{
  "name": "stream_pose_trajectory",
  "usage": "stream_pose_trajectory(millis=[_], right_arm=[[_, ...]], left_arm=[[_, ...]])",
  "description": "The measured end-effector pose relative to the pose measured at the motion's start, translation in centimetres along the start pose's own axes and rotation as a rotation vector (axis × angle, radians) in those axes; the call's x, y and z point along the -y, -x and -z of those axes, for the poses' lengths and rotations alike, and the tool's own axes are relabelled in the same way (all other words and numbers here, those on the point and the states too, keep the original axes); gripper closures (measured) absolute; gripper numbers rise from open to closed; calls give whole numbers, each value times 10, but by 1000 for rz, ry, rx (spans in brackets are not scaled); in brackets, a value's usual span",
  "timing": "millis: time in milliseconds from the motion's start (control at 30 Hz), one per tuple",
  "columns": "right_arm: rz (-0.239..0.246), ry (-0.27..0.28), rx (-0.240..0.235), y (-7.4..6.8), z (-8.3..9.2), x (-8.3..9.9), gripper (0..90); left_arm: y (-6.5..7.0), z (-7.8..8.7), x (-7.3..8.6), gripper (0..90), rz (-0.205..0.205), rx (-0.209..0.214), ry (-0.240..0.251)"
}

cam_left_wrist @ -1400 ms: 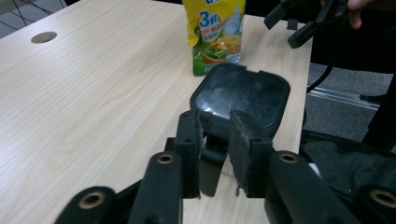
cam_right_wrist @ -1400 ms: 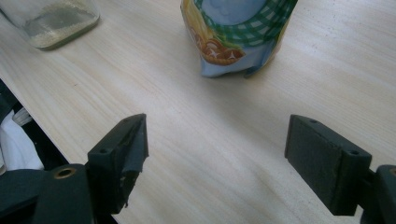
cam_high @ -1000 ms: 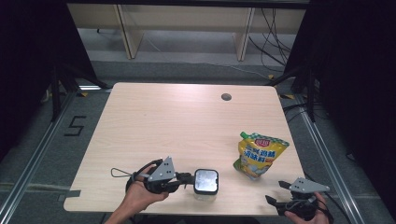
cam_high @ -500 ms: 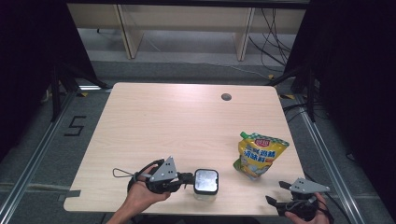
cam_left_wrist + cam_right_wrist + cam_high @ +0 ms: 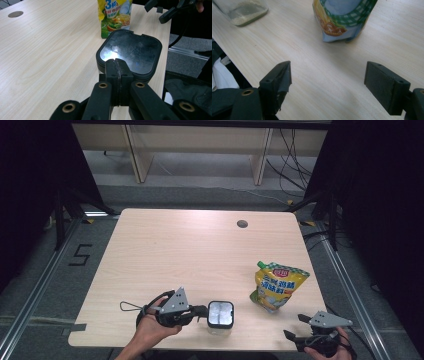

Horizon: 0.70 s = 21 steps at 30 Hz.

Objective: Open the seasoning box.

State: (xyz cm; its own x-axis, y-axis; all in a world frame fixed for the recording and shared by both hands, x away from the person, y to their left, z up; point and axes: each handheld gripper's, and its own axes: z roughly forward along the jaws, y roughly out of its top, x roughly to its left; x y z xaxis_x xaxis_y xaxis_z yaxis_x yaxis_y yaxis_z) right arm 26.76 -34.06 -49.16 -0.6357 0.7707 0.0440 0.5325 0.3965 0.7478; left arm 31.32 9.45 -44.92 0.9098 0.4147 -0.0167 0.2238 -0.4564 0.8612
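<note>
The left tool (image 5: 117, 75) has just been closing, and its jaws now meet, pressed together on the near edge of the black lid (image 5: 130, 53) of the clear container (image 5: 220, 316) near the tabletop's (image 5: 190, 250) front edge; I judge the lid is gripped for lifting. The right tool (image 5: 328, 82) hangs spread, empty, at the front right corner. One container, one yellow pouch (image 5: 278, 287), two tools.

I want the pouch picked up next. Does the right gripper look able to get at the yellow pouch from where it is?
Probably yes. The right gripper has its jaws wide open, and bare table lies between them and the standing yellow pouch. The lidded container sits off to one side.
</note>
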Motion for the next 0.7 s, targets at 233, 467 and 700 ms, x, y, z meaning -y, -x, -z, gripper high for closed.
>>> stream_pose_trajectory(millis=[233, 467, 700], right_arm=[[27, 56, -43, -11, 1, -8, 269], [115, 185, -120, -33, 2, -24, 577], [156, 261, -217, -49, -11, -42, 736]], left_arm=[[-1, 0, 2, 890, 19, -1, 13], [-2, 0, 3, 890, 15, 5, 22], [-2, 0, 4, 890, 32, 8, 28]])
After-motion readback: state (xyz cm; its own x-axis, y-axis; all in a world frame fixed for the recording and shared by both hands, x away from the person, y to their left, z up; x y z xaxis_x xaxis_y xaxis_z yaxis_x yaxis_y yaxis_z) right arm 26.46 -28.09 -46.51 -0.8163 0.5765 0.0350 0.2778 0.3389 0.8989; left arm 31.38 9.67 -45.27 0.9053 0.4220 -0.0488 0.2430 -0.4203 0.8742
